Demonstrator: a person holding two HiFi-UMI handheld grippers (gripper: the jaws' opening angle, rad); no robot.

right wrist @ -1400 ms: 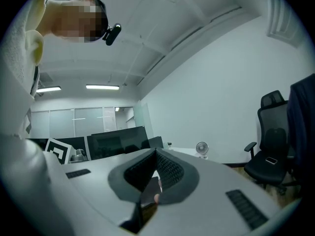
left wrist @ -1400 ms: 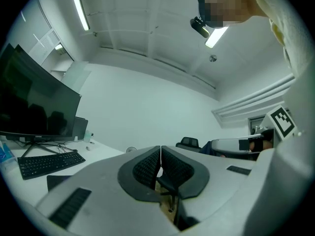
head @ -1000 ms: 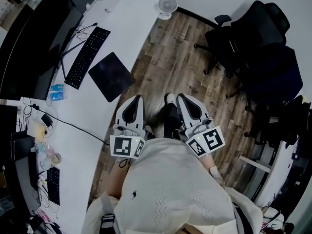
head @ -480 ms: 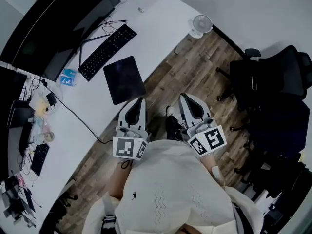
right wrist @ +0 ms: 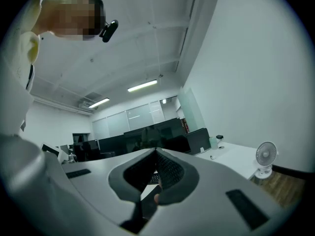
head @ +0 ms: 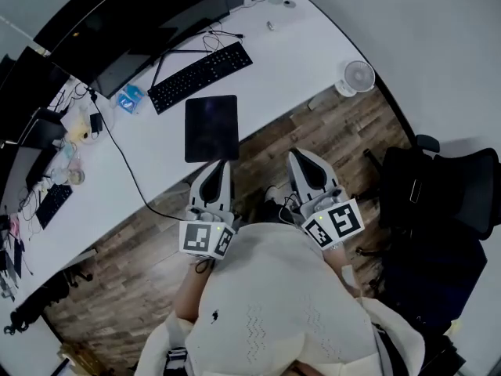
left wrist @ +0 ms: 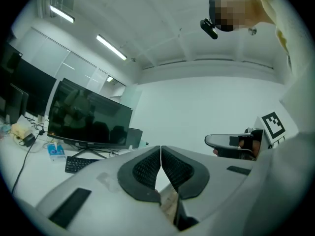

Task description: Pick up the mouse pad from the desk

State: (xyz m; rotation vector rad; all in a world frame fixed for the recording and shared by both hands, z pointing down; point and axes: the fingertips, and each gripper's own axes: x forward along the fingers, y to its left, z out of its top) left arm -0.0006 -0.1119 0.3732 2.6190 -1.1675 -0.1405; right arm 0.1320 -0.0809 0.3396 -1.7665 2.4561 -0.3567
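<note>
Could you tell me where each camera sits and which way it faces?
Head view: on the person's head, facing steeply down at desk and mouse pad; torso, left tool and right tool show.
Left gripper view: on that tool, facing along shut jaws toward the monitor; sleeve at right.
Right gripper view: on that tool, facing along shut jaws toward the fan; clothing at left.
Head and right gripper views share the fan.

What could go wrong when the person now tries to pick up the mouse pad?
1. The left gripper and the right gripper are both shut and empty; one must open before it reaches the mouse pad.
2. The pad lies flat on the desk, so the jaws may push it toward the keyboard instead of catching an edge.
</note>
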